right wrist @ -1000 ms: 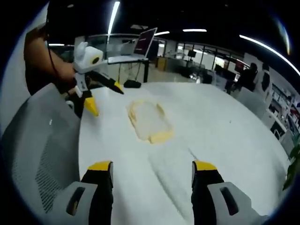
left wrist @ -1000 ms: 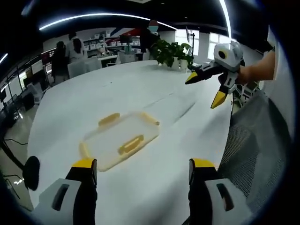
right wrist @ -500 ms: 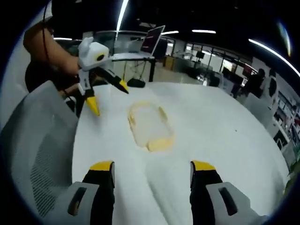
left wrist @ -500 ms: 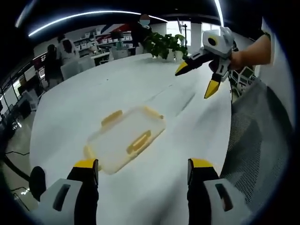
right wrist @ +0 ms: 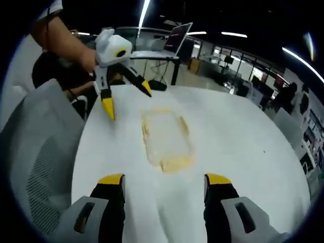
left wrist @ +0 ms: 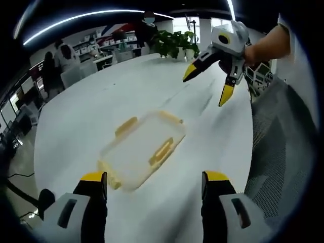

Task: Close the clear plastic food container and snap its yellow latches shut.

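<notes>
A clear plastic food container (left wrist: 142, 148) with yellow latches lies flat on the white table (left wrist: 86, 106), its lid on it. In the left gripper view it sits just beyond my left gripper (left wrist: 153, 185), which is open with nothing between its jaws. My right gripper (left wrist: 206, 86) hovers open above the table past the container's far right corner. In the right gripper view the container (right wrist: 167, 137) lies ahead of my open right gripper (right wrist: 163, 185), and the left gripper (right wrist: 127, 99) hangs open over the table at its far left end.
A grey mesh chair (left wrist: 283, 152) stands at the table's edge, chair (right wrist: 35, 167) in the right gripper view too. Potted plants (left wrist: 174, 43) stand at the table's far end. People (left wrist: 58, 61) and desks fill the office behind. A laptop (right wrist: 174, 43) sits on a stand.
Both views have drawn nearer to the container. The right gripper has shifted left and lower over the table; in the right gripper view the left gripper has come closer to the container.
</notes>
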`<state>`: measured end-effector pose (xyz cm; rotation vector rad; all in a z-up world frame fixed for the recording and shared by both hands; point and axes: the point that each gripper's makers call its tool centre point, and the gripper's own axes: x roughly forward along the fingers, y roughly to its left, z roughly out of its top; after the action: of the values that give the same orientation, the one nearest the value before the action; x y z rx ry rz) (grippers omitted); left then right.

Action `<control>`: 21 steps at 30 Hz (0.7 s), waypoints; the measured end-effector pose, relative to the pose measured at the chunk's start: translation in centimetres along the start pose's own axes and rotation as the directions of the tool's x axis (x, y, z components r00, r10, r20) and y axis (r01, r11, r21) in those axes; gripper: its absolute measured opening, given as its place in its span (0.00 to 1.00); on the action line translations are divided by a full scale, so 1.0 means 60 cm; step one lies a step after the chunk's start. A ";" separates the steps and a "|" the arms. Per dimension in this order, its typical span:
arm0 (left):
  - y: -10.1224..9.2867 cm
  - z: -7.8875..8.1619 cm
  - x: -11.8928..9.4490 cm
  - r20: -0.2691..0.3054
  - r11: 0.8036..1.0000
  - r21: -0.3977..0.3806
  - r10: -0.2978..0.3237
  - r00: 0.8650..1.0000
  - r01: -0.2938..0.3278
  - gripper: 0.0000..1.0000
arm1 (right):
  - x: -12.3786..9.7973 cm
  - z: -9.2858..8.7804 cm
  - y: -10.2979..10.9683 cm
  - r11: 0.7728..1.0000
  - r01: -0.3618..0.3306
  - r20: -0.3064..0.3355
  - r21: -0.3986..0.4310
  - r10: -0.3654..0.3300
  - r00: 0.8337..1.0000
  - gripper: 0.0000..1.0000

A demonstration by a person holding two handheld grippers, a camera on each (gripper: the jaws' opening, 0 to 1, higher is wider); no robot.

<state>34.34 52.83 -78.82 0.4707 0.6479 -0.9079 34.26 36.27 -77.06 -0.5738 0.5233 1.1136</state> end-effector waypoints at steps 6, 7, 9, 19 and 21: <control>0.012 -0.005 0.004 -0.024 0.999 0.034 -0.009 1.000 0.009 0.76 | 0.015 0.004 -0.007 1.000 -0.014 -0.009 -0.020 0.014 1.000 0.63; 0.014 -0.007 0.005 -0.029 0.999 0.038 -0.010 1.000 0.011 0.76 | 0.016 0.004 -0.009 1.000 -0.016 -0.012 -0.025 0.016 1.000 0.63; 0.017 -0.006 0.005 -0.036 0.999 0.049 -0.011 0.999 0.013 0.76 | 0.019 0.006 -0.013 1.000 -0.018 -0.013 -0.025 0.018 1.000 0.63; 0.040 -0.007 0.009 -0.075 0.994 0.106 -0.025 0.997 0.033 0.75 | 0.040 0.006 -0.024 0.998 -0.027 -0.032 -0.050 0.025 0.999 0.61; 0.043 -0.007 0.010 -0.087 0.992 0.120 -0.029 0.996 0.040 0.75 | 0.043 0.007 -0.026 0.998 -0.032 -0.033 -0.052 0.030 0.999 0.61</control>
<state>36.64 54.13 -79.30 0.6120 0.6822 -0.9678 36.66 37.77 -78.16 -0.6320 0.5341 1.1516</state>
